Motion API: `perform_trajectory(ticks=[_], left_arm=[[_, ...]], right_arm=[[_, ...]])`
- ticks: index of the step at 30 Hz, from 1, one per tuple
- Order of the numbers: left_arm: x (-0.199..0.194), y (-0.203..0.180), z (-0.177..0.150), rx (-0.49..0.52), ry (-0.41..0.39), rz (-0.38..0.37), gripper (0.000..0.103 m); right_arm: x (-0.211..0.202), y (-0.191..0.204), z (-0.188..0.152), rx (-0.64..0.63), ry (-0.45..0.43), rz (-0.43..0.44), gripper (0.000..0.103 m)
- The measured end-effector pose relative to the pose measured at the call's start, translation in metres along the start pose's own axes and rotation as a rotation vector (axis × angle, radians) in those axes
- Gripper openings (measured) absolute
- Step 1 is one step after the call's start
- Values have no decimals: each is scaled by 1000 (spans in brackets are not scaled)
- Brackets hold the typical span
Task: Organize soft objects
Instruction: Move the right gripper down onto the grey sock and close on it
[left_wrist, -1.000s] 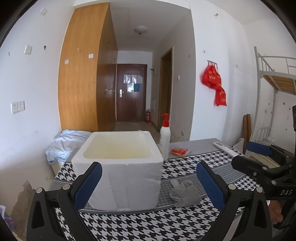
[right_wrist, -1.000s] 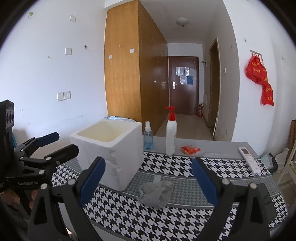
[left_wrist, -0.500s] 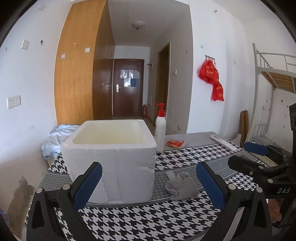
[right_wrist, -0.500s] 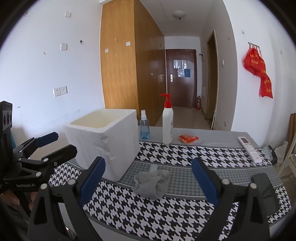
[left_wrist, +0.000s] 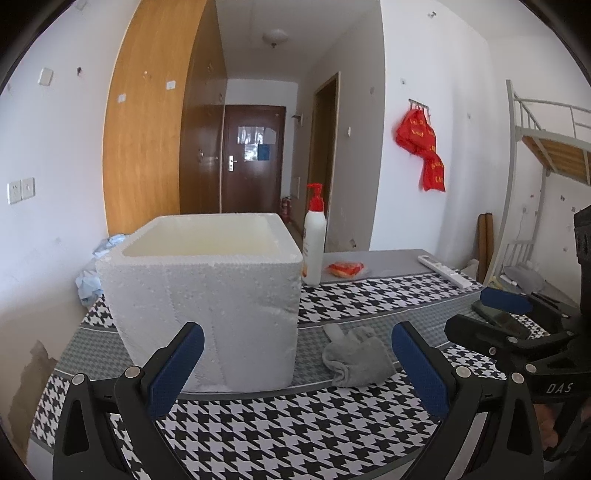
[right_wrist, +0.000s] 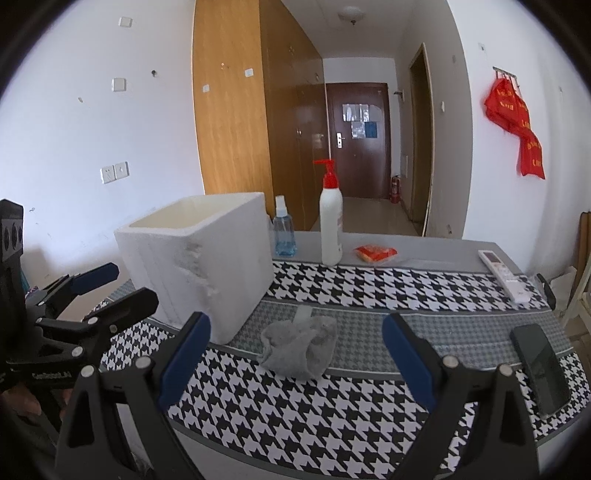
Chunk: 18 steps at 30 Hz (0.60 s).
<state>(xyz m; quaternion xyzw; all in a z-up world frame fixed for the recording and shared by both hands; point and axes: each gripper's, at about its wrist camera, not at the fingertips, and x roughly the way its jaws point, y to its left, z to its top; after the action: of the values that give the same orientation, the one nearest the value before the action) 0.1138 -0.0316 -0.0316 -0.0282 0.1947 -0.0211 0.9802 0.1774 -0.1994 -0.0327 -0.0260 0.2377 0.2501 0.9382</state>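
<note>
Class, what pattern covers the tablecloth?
Black-and-white houndstooth tablecloth with a finer grey band, clearest in the right wrist view.

On the table (right_wrist: 369, 295) ahead of me, the foam box (right_wrist: 207, 258) stood at ten o'clock, with the crumpled cloth (right_wrist: 299, 347) just beside its near corner, at twelve. Behind the box stood the spray bottle (right_wrist: 284, 232), and the pump bottle (right_wrist: 331, 225) stood just right of that. A small packet (right_wrist: 376, 254) lay at one o'clock, the remote (right_wrist: 504, 275) at two, the phone (right_wrist: 541, 373) at three near the edge.
</note>
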Motion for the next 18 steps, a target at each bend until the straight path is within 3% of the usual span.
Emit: perform_trajectory(ticks=[18], left_arm=[[29,0,-12,2,69,10,102]], right_arm=[[31,-11,-12,25,80,6,96]])
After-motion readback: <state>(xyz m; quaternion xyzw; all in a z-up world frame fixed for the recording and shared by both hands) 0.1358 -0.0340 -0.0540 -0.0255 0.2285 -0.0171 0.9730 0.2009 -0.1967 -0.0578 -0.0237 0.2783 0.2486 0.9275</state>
